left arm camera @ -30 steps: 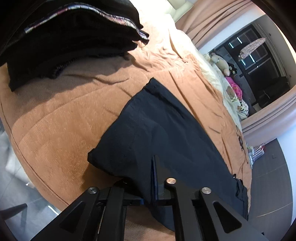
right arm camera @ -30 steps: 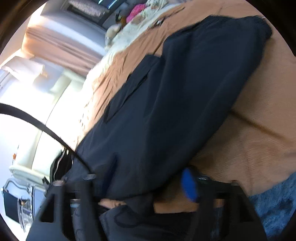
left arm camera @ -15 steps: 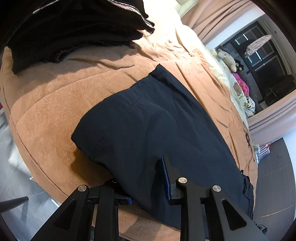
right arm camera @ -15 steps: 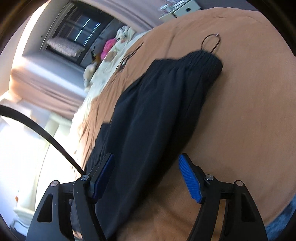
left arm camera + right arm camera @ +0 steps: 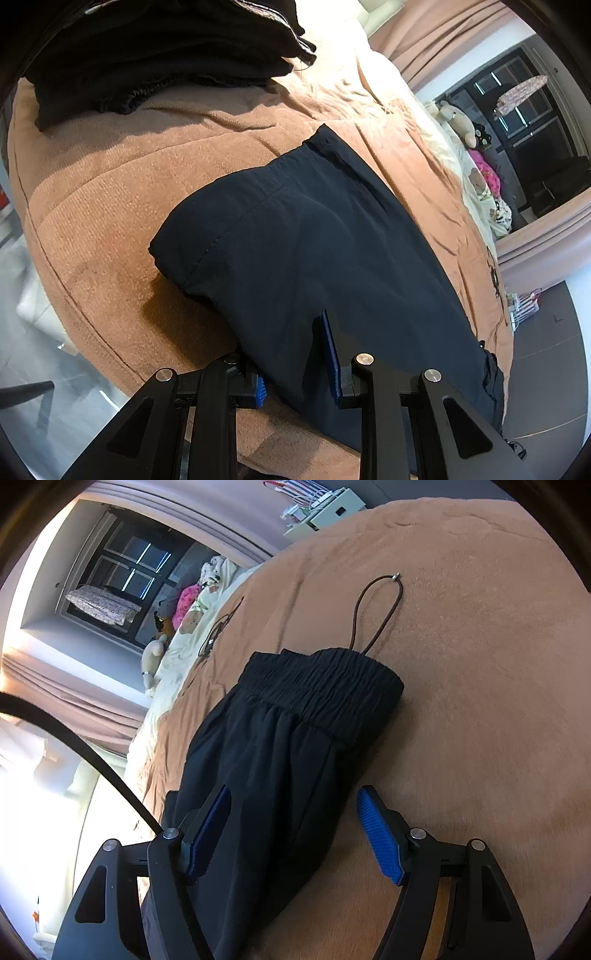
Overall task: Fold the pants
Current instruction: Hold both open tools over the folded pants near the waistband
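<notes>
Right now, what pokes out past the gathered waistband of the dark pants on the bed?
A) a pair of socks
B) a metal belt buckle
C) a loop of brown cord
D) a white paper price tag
C: in the right wrist view a thin brown cord loops out from the elastic waistband of the pants onto the tan blanket.

Black pants, folded lengthwise, flat on bed; elastic waistband
</notes>
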